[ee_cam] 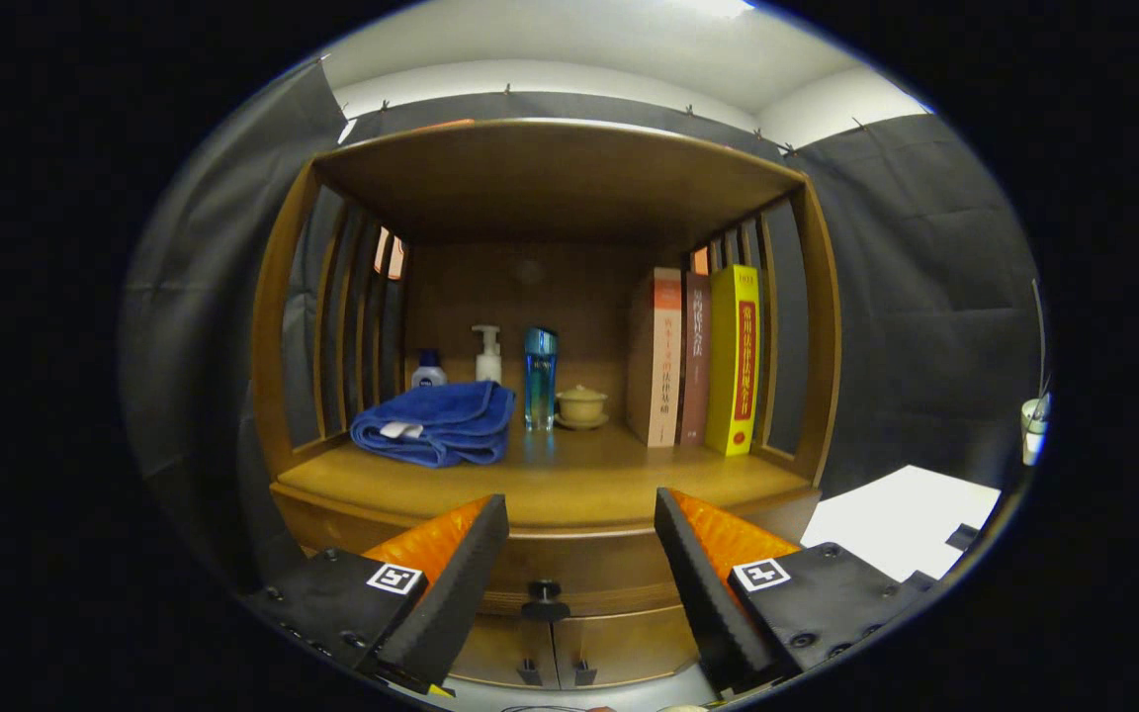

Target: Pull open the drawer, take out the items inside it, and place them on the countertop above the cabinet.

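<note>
A wooden cabinet stands ahead of me with its drawer [619, 569] closed under the countertop [550, 485]. The drawer's dark round knob [545, 596] sits low between my fingers, a little beyond them. My gripper [581, 514] is open, its two fingers spread wide with nothing between them, pointing at the cabinet's front edge. Whatever lies inside the drawer is hidden.
On the countertop lie a folded blue towel [436, 423], a small capped bottle [428, 370], a white pump bottle [487, 354], a blue bottle [540, 378], a lidded cup [581, 406] and three upright books [698, 358]. Two lower doors [584, 648] sit below the drawer. A white surface [901, 519] lies to the right.
</note>
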{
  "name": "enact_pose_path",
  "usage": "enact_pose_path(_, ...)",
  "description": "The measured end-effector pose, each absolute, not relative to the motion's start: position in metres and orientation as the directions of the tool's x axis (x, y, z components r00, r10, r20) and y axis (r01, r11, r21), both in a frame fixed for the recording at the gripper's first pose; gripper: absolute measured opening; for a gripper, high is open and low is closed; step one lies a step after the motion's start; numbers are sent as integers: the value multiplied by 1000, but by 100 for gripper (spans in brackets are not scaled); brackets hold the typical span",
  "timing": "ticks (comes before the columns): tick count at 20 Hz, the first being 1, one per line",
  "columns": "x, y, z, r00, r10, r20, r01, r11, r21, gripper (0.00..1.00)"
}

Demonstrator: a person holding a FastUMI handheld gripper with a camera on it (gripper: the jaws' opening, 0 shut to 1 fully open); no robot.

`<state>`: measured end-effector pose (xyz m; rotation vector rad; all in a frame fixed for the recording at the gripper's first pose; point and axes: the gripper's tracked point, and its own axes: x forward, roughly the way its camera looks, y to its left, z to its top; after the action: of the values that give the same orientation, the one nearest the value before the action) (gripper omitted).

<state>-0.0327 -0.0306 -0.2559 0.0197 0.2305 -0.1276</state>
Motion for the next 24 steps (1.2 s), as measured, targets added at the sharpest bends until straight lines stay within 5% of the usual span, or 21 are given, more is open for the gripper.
enact_pose_path(12,-38,-11,-372,919,-91,-383,110,994,28,98)
enact_pose_path(17,-33,-3,-402,902,-70,-426,95,995,36,87)
enact_pose_path(24,-24,6,-416,893,-43,-448,65,997,35,60)
